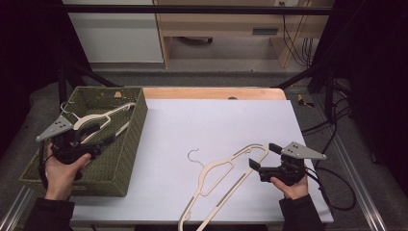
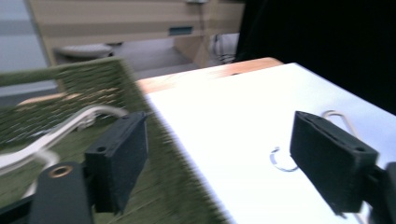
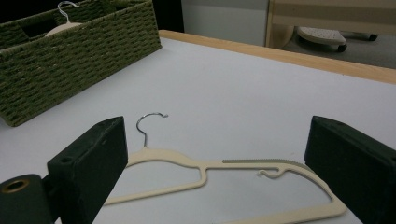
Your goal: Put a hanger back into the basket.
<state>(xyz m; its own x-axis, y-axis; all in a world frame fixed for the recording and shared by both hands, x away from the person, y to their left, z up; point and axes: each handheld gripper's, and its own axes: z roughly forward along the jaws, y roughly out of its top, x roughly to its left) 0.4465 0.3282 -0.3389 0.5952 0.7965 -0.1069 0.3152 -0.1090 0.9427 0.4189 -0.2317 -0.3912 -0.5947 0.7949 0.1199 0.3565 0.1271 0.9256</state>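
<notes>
Both grippers empty, jaws apart: left gripper (image 1: 91, 137) over the woven basket (image 1: 130, 159) at bench's left edge holding one hanger (image 1: 103, 115); right gripper (image 1: 264, 156) beside cream hanger (image 1: 226, 180) near front edge.

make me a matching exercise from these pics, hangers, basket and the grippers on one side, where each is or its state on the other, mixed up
Column one:
1. hanger with the metal hook
2. second cream hanger
3. woven green basket
4. right gripper

Column two:
A. stands at the left edge of the white table top
B. jaws open, next to one end of a hanger
C. lies flat on the white table top
D. rests inside the basket

Pairs: 1-C, 2-D, 3-A, 4-B
</notes>
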